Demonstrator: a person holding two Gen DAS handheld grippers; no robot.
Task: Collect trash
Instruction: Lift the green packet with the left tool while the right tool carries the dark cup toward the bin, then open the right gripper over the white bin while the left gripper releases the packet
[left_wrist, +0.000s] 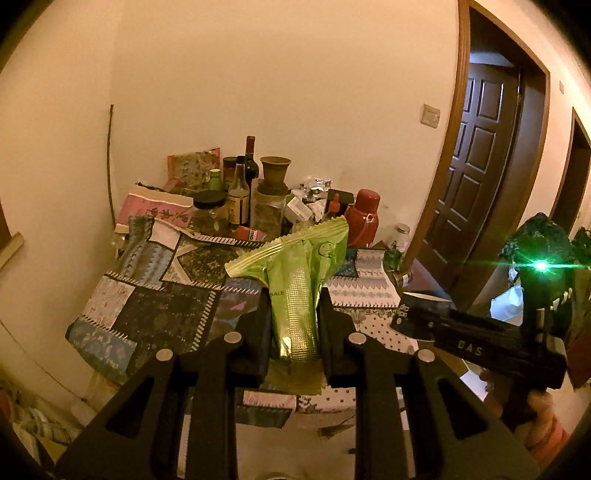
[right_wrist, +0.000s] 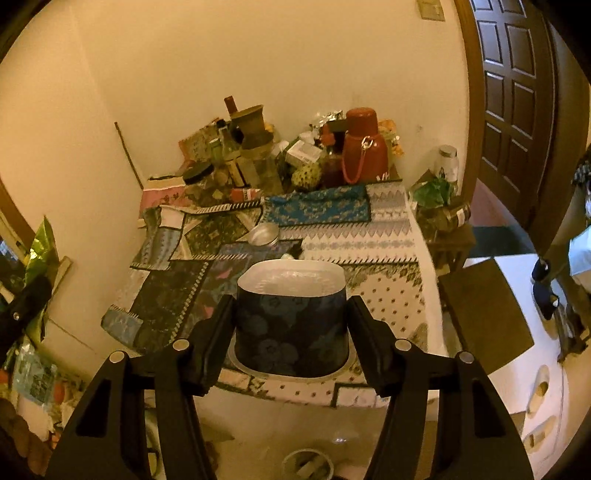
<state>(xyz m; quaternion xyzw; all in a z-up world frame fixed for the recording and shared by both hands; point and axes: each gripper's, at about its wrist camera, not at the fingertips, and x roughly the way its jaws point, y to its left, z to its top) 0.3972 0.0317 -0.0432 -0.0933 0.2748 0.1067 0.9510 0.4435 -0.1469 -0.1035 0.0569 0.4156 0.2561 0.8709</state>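
Note:
My left gripper (left_wrist: 293, 314) is shut on a crumpled green foil snack bag (left_wrist: 299, 273) and holds it upright above the patchwork tablecloth (left_wrist: 155, 306). My right gripper (right_wrist: 291, 317) is shut on a dark blue flowered paper cup (right_wrist: 291, 325) with a white inside, lifted above the table's near edge. The green bag also shows at the far left of the right wrist view (right_wrist: 40, 243). The right gripper shows in the left wrist view (left_wrist: 476, 339) at the right. A round metal lid (right_wrist: 264, 233) lies on the cloth beyond the cup.
Bottles and jars (left_wrist: 240, 192), a red thermos (right_wrist: 364, 146) and foil wrappers crowd the table's back by the wall. A small side stand with jars (right_wrist: 443, 210) is right of the table. A dark door (left_wrist: 476, 162) is at the right. A round bin (right_wrist: 306, 465) sits on the floor below.

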